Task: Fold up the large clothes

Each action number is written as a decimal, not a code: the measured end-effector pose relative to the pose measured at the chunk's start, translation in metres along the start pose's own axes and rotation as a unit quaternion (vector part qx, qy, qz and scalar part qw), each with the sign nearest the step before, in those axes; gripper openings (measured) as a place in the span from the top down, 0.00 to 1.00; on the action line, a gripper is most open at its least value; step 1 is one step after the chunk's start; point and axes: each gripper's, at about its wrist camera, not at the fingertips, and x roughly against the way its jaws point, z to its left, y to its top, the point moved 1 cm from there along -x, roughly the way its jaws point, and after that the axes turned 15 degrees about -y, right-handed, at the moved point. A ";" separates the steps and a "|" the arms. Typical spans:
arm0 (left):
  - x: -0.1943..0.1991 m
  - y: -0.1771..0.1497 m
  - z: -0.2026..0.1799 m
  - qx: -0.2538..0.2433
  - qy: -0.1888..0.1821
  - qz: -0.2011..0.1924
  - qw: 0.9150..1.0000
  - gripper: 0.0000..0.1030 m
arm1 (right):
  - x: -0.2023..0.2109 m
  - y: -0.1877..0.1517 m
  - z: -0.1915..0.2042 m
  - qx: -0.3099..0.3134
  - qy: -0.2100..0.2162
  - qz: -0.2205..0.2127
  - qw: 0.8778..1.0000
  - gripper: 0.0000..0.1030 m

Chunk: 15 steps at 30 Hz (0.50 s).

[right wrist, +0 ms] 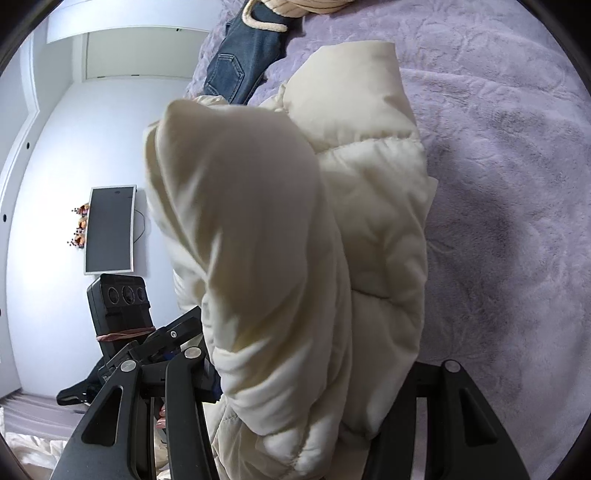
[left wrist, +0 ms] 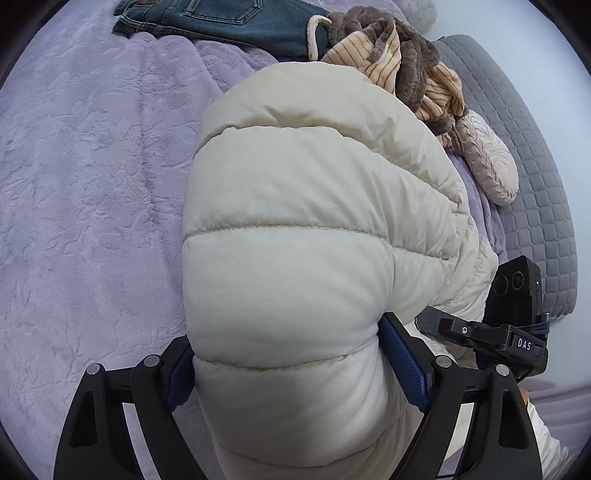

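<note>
Above bedspread [left wrist: 92,184], fingers [left wrist: 402,354] gripping jacket [left wrist: 295,221].

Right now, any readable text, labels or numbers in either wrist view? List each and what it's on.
"DAS": white letters on the black clamp of the right hand-held gripper, seen in the left wrist view.
Nothing else readable: the jacket, jeans, blanket and wall screen show no legible text in either view.
</note>
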 end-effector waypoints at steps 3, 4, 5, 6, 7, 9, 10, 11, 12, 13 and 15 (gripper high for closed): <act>0.029 0.006 0.015 0.005 -0.007 -0.017 1.000 0.14 | -0.002 0.004 0.028 0.028 -0.010 -0.003 1.000 0.47; 0.040 0.010 0.022 0.006 -0.006 -0.023 1.000 0.14 | -0.004 0.007 0.038 0.034 -0.010 -0.004 0.999 0.47; 0.051 0.014 0.029 0.005 -0.004 -0.030 1.000 0.14 | -0.010 0.010 0.049 0.041 -0.009 -0.005 0.999 0.47; 0.063 0.019 0.037 0.005 -0.002 -0.037 0.999 0.14 | -0.016 0.015 0.060 0.046 -0.008 -0.005 0.999 0.47; 0.074 0.024 0.047 0.006 0.001 -0.044 0.999 0.14 | -0.024 0.018 0.072 0.051 -0.006 -0.006 0.999 0.47; 0.098 0.034 0.068 0.009 0.006 -0.057 0.998 0.14 | -0.042 0.027 0.096 0.060 -0.004 -0.006 0.998 0.47; 0.110 0.041 0.081 0.011 0.009 -0.063 0.998 0.14 | -0.053 0.033 0.109 0.065 -0.003 -0.006 0.998 0.47; 0.120 0.048 0.094 0.014 0.012 -0.069 0.997 0.14 | -0.063 0.038 0.119 0.071 -0.002 -0.006 0.997 0.47; 0.130 0.055 0.107 0.018 0.015 -0.074 0.997 0.14 | -0.075 0.044 0.132 0.077 -0.001 -0.007 0.997 0.47; 0.139 0.062 0.120 0.022 0.019 -0.080 0.996 0.14 | -0.088 0.049 0.143 0.082 0.000 -0.007 0.997 0.47; 0.155 0.078 0.144 0.022 0.027 -0.091 0.995 0.14 | -0.114 0.064 0.163 0.088 0.005 -0.007 0.996 0.47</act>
